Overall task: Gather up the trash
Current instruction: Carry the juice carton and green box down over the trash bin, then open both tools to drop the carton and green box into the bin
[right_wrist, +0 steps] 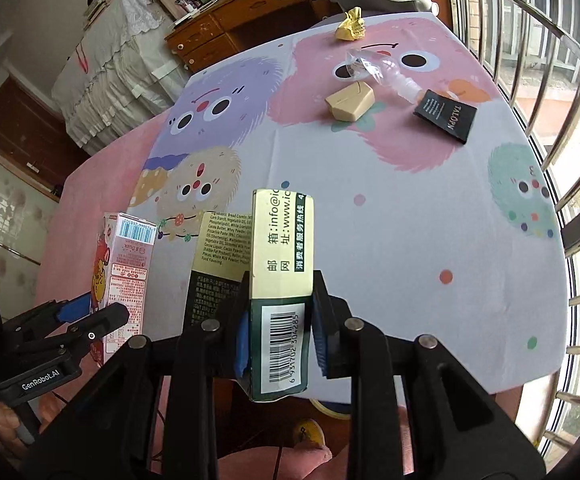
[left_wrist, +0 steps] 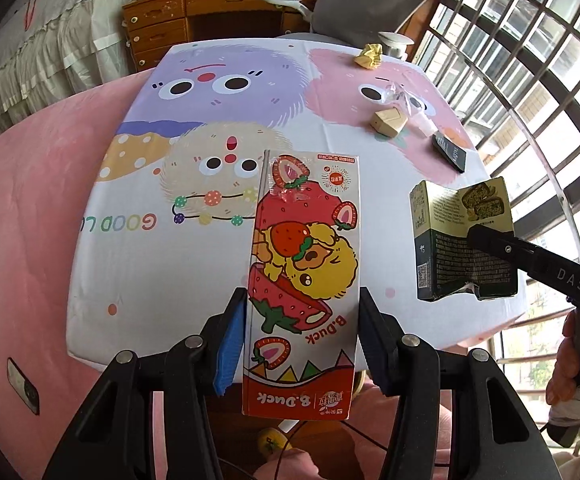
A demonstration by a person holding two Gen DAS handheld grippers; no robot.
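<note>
Overhead, glossy strawberry carton (left_wrist: 304, 280), rectangular green box (right_wrist: 281, 300), both clamped.

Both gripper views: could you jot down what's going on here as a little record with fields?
Left gripper: shut on strawberry carton, held above the table
Right gripper: shut on green box, also lifted
Still on tablecloth: yellow wrapper, clear plastic bag, beige box, black packet
Bin: not in view
</note>
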